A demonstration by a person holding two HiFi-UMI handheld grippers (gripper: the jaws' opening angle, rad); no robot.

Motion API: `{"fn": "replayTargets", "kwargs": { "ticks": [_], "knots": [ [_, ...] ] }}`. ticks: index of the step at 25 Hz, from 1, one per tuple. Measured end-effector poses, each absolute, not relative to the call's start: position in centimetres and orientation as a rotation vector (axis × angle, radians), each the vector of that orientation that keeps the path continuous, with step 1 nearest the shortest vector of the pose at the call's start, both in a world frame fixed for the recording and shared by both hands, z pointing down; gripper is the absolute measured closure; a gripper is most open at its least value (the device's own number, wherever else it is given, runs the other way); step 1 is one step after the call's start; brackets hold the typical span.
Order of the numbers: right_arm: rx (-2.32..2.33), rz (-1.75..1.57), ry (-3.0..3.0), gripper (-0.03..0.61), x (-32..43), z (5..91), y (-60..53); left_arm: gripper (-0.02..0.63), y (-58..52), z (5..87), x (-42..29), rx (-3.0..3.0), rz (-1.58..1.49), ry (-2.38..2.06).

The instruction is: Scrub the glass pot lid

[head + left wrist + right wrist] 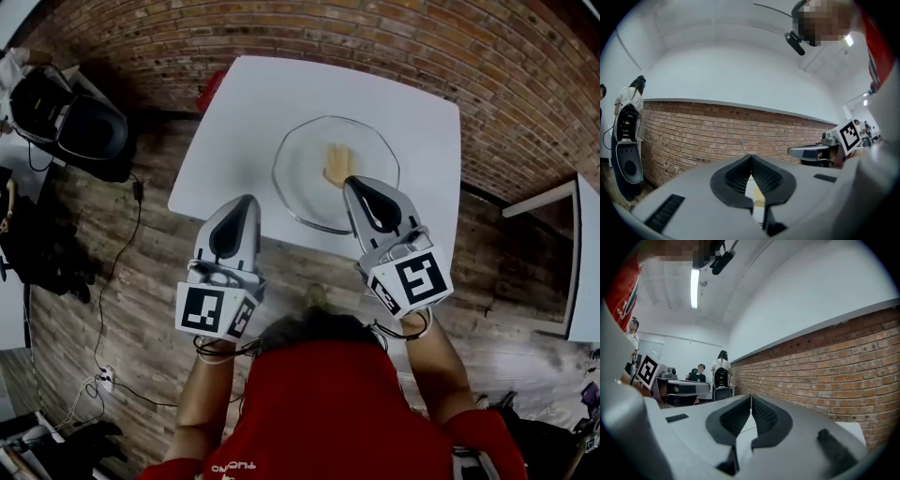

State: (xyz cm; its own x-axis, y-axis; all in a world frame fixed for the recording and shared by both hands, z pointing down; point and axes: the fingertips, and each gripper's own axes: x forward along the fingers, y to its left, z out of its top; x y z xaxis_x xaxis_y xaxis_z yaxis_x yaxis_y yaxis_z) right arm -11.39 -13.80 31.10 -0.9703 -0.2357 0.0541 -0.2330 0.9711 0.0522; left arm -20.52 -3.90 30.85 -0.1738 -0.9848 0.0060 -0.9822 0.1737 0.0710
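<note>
A round glass pot lid [319, 183] lies flat on a white table [244, 122], with a tan sponge [337, 164] on it near its middle. My right gripper [350, 184] hangs over the lid's near right part, its tip close to the sponge, jaws shut and empty. To the left, my left gripper [250, 201] is held at the table's near edge, left of the lid, also shut with nothing in it. In the left gripper view the shut jaws [751, 157] show a sliver of table and sponge [759, 196] below them. In the right gripper view the shut gripper [750, 397] points along a brick wall.
A brick wall [394, 47] runs behind the table. A dark chair [80, 122] stands at the far left and another white table [577, 253] at the right. Cables [122, 281] lie on the wooden floor. People stand and sit in the background [721, 376].
</note>
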Motion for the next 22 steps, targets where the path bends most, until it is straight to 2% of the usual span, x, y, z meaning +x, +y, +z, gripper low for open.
{"fn": "replayTargets", "kwargs": {
  "ticks": [22],
  "knots": [
    [0.827, -0.001, -2.811, 0.548, -18.8, 36.2, -21.9, 0.597, -15.5, 36.5, -29.7, 2.212, 0.057, -2.037]
  ]
}}
